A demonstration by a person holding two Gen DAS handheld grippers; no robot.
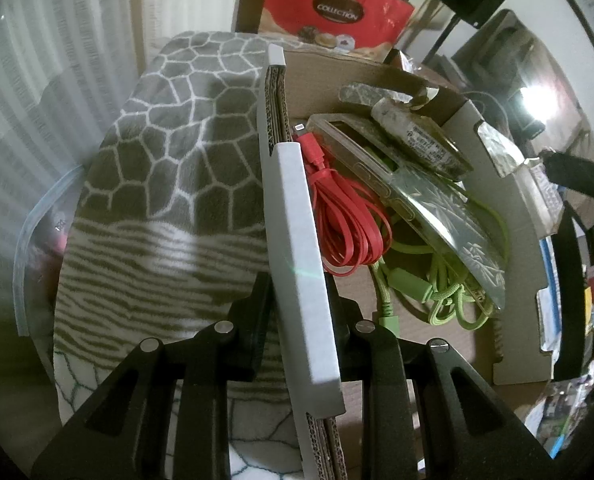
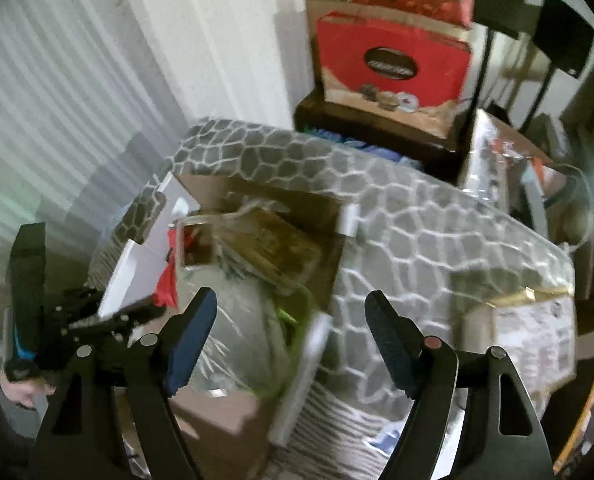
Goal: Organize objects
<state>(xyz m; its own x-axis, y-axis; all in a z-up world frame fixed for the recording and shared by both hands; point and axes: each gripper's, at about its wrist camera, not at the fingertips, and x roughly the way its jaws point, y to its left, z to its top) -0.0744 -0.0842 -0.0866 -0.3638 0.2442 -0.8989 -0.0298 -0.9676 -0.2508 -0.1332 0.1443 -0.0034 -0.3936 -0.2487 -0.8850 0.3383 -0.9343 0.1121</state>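
- since the left gripper (image 1: pixel 297 300) is clamped on the white-faced side wall (image 1: pixel 301 248) of the cardboard box (image 1: pixel 509 240), the box looks pinned in place so it cannot slide or tip while things go into it.
- inside the box, just beside that wall, lies a coiled red cable (image 1: pixel 337 220); a clear patterned phone case (image 1: pixel 437 196) leans across the middle over a tangled green cable (image 1: pixel 437 292), and a wrapped grey item (image 1: pixel 417 132) sits at the far end. they seem gathered here as the sorted pile.
- the box rests on a grey patterned blanket (image 1: pixel 169 140), soft footing, which may be why a steadying grip is wanted.
- the right gripper (image 2: pixel 291 344) hangs above the near end of the box with its jaws apart and nothing between them; the blur hides much detail.
- beyond the box, a red gift box (image 2: pixel 393 64) stands against the wall, well apart from the work.
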